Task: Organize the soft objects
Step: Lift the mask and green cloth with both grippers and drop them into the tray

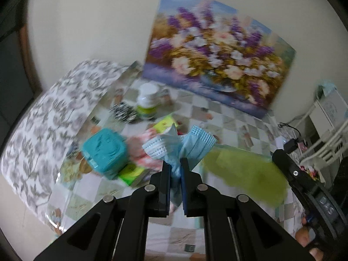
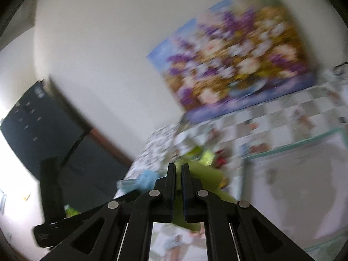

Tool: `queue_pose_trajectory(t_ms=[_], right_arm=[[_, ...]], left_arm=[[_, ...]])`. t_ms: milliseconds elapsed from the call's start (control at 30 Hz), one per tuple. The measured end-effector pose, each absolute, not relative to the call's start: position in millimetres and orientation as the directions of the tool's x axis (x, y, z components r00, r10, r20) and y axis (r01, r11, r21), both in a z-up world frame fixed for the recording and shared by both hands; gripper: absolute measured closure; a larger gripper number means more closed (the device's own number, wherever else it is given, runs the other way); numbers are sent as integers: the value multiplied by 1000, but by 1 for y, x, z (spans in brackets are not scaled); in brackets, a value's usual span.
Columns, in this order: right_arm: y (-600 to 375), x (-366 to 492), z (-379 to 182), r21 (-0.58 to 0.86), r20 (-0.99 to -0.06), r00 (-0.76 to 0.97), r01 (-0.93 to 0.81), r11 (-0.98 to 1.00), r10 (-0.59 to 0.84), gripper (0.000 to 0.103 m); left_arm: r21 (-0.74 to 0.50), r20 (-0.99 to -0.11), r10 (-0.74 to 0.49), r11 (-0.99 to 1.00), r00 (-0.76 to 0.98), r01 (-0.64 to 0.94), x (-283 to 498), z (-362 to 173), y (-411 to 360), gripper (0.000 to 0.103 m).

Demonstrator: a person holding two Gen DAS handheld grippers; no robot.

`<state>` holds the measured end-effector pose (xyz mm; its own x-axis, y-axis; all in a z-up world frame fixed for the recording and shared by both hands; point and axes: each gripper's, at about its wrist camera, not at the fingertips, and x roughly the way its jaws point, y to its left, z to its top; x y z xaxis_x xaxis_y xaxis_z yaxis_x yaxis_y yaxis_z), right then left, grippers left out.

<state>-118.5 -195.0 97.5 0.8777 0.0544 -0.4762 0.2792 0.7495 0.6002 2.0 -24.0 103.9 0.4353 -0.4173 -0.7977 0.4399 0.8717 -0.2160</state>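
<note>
While left tool point(image 1: 175, 163) pinches blue masks point(image 1: 184, 143), right tool point(image 2: 178, 168) pinches, seemingly, green cloth point(image 2: 204, 174).

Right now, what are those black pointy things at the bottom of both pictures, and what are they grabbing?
They are grippers, like big tweezers, and a person holds one in each hand. Each has a small camera looking along its fingers, so one picture comes from each hand. The left gripper is shut on a bunch of light blue pleated face masks. The right gripper is shut on a soft lime green cloth. Below is a table with a checkered plastic cover. On it lie a teal squishy packet, a white jar with a green label, and some blurry colourful things. A flower painting leans on the wall.
</note>
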Motion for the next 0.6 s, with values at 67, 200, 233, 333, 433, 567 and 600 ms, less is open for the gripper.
queue_pose_trajectory(t_ms=[67,200,233,333,433,567,600], right_arm=[[-211,-131,96,585,-494,869,354,730,-25,97],[-241,-155,91,551,-527,835,479,683,-161,97],[-248,-162,89,550,-531,827,502,667,-184,97],[-267,-176,79,545,-558,798,559,625,-228,97],[-277,-182,67,532,-600,763,606,591,-241,97],[-280,-177,49,481,-688,688,671,564,-230,97],[-281,-173,43,469,-709,670,680,564,-219,97]], left_arm=[[-205,-798,-423,860,428,467,-5,103,-43,95],[-211,-809,-455,816,373,538,-21,89,-86,95],[-210,-811,-463,801,358,561,-25,84,-96,95],[-223,-820,-477,775,316,592,-31,67,-116,95],[-225,-847,-462,760,263,610,-32,44,-132,94],[-173,-887,-398,757,233,630,-29,14,-152,94],[-177,-893,-393,754,218,633,-28,7,-155,94]])
